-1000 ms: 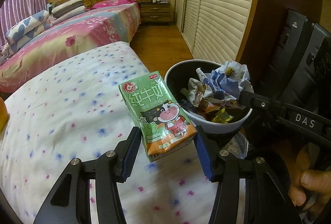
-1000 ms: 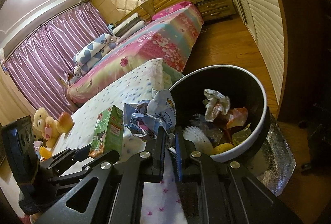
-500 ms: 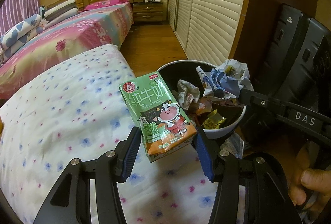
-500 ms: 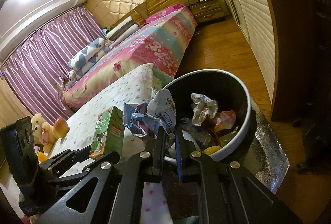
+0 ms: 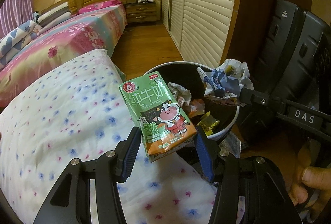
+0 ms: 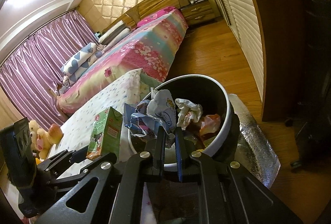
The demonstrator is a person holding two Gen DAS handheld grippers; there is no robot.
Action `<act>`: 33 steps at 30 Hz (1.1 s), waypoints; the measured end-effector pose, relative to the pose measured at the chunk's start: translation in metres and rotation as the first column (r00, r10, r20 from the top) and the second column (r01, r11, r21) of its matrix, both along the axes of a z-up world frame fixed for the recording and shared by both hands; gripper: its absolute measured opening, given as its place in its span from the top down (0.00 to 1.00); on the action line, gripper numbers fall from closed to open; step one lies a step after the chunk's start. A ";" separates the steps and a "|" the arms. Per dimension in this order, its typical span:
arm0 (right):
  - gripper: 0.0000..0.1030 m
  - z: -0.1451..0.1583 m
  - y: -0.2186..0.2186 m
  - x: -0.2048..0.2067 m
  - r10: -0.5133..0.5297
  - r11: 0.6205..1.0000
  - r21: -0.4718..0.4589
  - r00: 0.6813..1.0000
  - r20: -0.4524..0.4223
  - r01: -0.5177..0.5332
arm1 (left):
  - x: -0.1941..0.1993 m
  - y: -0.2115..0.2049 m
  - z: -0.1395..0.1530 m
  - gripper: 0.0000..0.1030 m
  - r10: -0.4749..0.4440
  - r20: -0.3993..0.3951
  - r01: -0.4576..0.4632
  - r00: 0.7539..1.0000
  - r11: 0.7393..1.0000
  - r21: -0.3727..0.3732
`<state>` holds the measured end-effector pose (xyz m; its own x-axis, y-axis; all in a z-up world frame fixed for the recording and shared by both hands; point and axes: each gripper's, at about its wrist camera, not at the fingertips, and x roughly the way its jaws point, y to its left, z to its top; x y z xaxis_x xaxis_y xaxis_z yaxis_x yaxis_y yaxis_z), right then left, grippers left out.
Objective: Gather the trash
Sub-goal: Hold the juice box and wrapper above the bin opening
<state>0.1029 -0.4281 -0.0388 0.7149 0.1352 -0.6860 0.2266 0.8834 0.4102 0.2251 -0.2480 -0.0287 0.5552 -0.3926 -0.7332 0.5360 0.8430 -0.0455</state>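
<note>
A green and orange cardboard milk carton with a cartoon cow (image 5: pixel 159 114) stands tilted between the blue-padded jaws of the left gripper (image 5: pixel 167 149), which are clamped on its lower end above a white quilt dotted with small blue and pink flowers (image 5: pixel 62 116). In the left wrist view the carton's top leans toward 11 o'clock and its right edge overlaps the rim of a round black waste bin with a white outer wall (image 5: pixel 227 130). At 2 o'clock from the carton, the right gripper (image 6: pixel 170 138) has its jaws drawn together on a crumpled wad of blue and white printed paper (image 6: pixel 153 116), held over the bin's near rim. Inside the bin lie a scrunched white wrapper (image 6: pixel 189 110), orange plastic (image 6: pixel 209 122) and yellow scraps (image 5: pixel 206 122). A crinkled silver foil sheet (image 6: pixel 254 141) lies beneath the bin on the wooden plank floor (image 6: pixel 211 54). Farther back, toward 10 o'clock, stands a bed with a pink floral cover (image 5: pixel 68 41); a cream plush bear (image 6: pixel 39 135) sits at the quilt's far left. A person's thumb (image 5: pixel 314 176) shows at 4 o'clock.
</note>
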 end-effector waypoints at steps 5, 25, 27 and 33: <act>0.92 -0.001 -0.003 0.002 -0.003 1.000 0.002 1.000 -0.002 0.003 | 0.005 -0.005 -0.001 0.50 -0.006 -0.003 0.006 1.000 1.000 0.003; 0.92 -0.003 -0.008 0.015 -0.007 1.000 -0.025 1.000 -0.025 0.007 | 0.021 -0.022 -0.008 0.50 -0.011 -0.024 0.012 1.000 1.000 0.021; 0.92 -0.004 -0.008 0.016 -0.007 1.000 -0.025 1.000 -0.026 0.007 | 0.022 -0.023 -0.008 0.50 -0.011 -0.023 0.012 1.000 1.000 0.024; 0.92 -0.004 -0.009 0.018 -0.009 1.000 -0.026 0.999 -0.031 0.008 | 0.026 -0.025 -0.008 0.50 -0.010 -0.026 0.011 1.000 1.000 0.026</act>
